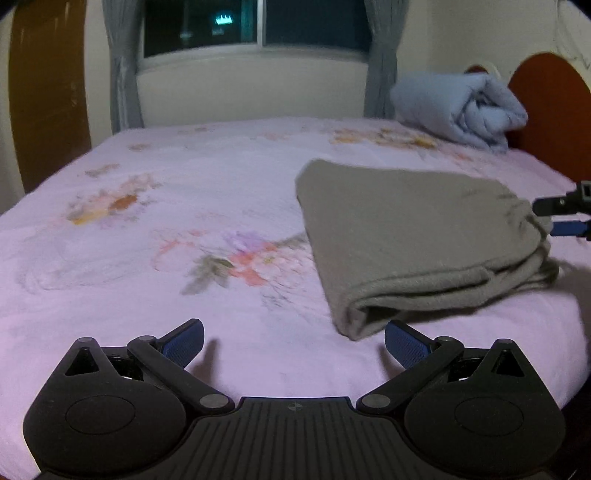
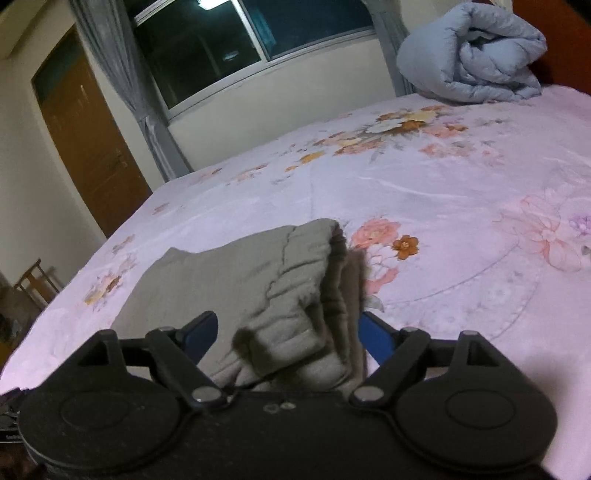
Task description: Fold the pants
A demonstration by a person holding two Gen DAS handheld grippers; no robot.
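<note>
The grey pants [image 1: 417, 236] are lying folded into a thick stack on the pink floral bedsheet [image 1: 184, 192], toward the right side of the bed in the left wrist view. The left gripper [image 1: 293, 341] is hovering over bare sheet just in front of the stack's near corner, its blue-padded fingers [image 1: 184, 339] standing wide apart with nothing between them. The right gripper [image 2: 286, 338] is sitting at the gathered waistband end of the pants; its jaws are spread wide, the bunched cloth is lying between them, and the pads are not pressing on it. In the left wrist view its fingertips are showing at the right edge, just beside the stack. A rolled blue quilt [image 2: 476, 55] is resting well apart at the far end of the bed, below the dark window [image 1: 255, 26].
</note>
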